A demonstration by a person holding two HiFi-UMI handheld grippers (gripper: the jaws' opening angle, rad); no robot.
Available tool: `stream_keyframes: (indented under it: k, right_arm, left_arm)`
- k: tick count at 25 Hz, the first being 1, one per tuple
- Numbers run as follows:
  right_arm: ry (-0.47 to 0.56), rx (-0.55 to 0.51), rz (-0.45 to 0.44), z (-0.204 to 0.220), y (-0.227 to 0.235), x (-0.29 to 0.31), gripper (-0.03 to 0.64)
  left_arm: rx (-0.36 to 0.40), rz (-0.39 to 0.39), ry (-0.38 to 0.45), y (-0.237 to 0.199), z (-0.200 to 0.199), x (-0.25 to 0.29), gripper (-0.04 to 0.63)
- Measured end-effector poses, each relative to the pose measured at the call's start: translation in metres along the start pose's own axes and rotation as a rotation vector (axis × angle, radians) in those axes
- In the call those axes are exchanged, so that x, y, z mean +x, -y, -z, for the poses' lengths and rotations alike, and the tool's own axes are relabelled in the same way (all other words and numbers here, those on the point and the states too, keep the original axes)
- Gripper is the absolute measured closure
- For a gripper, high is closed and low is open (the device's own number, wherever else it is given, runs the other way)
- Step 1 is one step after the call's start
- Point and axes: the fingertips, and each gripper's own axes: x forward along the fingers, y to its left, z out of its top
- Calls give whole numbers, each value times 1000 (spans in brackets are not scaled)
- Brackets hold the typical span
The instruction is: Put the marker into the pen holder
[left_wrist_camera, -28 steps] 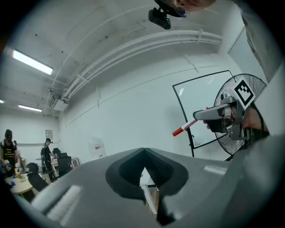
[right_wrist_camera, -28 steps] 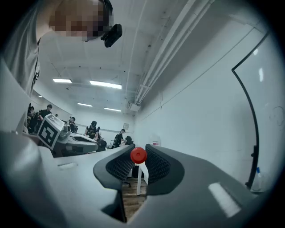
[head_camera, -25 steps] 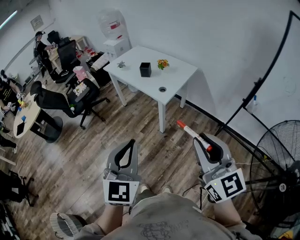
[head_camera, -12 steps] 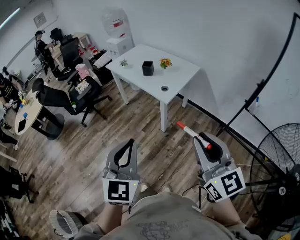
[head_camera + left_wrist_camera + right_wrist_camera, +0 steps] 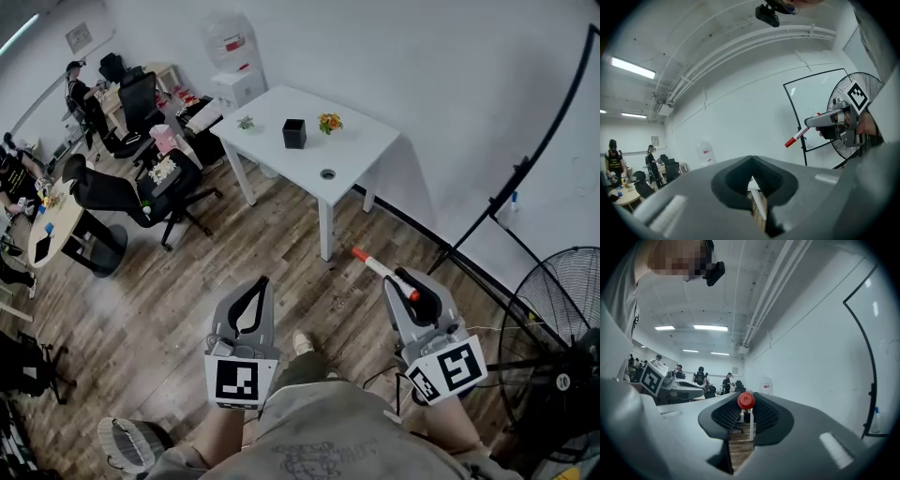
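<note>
The black pen holder (image 5: 293, 134) stands on a white table (image 5: 361, 150) far ahead across the room. A white marker (image 5: 382, 270) with a red cap sticks out forward and to the left of my right gripper (image 5: 410, 281), which is shut on it. Its red end (image 5: 746, 401) shows pinched between the jaws in the right gripper view. From the left gripper view the marker (image 5: 801, 133) is seen held up at the right. My left gripper (image 5: 262, 282) is shut on nothing and held over the wood floor, level with the right one.
An orange flower pot (image 5: 326, 124) and a small plant (image 5: 246, 122) share the table with the holder. Office chairs (image 5: 141, 192) and a round table (image 5: 52, 230) stand at the left. A floor fan (image 5: 553, 319) and a black stand (image 5: 525, 169) are at the right.
The person has stepped forward: a shoe now shows on the floor between the grippers. Both grippers keep their poses, and the marker stays in the right one.
</note>
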Motion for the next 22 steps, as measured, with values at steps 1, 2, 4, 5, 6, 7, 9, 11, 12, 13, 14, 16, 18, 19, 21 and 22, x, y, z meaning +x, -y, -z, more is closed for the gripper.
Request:
stream_keyframes:
  k: [1, 2, 4, 5, 6, 7, 9, 11, 12, 13, 14, 16, 18, 19, 21, 22]
  right_arm:
    - [2, -2, 2, 0, 0, 0, 514]
    - [4, -3, 5, -1, 1, 1, 514]
    - [5, -4, 14, -1, 2, 2, 514]
    - [4, -5, 19, 0, 4, 3, 514]
    - [1, -5, 23, 2, 6, 3, 514]
    - [-1, -4, 27, 3, 8, 5, 514]
    - [-7, -4, 32, 5, 12, 8, 514]
    - [-11, -10, 33, 5, 17, 13, 514]
    - [-12, -14, 33, 5, 20, 17, 514]
    - [-13, -17, 34, 6, 24, 20, 514]
    - [-15, -19, 36, 6, 28, 25, 514]
    - [-19, -20, 42, 9, 40, 37, 514]
    - [-26, -16, 48, 12, 50, 51, 514]
    - [-30, -15, 48, 13, 55, 58, 514]
    - [-40, -15, 48, 15, 64, 75, 514]
    - [-45, -17, 48, 16, 68, 84, 514]
  left_arm:
    - [-2, 2, 3, 0, 0, 1, 595]
    - [-2, 6, 7, -1, -1, 3, 595]
    - [4, 16, 15, -2, -2, 8, 595]
    - [5, 21, 19, -2, -2, 10, 595]
    - [6, 24, 22, -3, -2, 13, 595]
    - [7, 27, 23, -3, -2, 17, 595]
    - [6, 30, 19, -4, 2, 25, 595]
    - [-1, 36, 25, -5, 1, 34, 595]
    - [-3, 38, 29, -6, 1, 39, 595]
    - [-4, 40, 28, -7, 3, 44, 595]
    - [-4, 41, 23, -8, 5, 51, 595]
    - [-5, 45, 9, -11, 12, 66, 595]
    - [-9, 53, -1, -16, 16, 82, 595]
    - [-10, 56, -5, -20, 18, 90, 595]
    - [-10, 60, -10, -29, 20, 107, 595]
    - [-12, 62, -12, -34, 22, 117, 595]
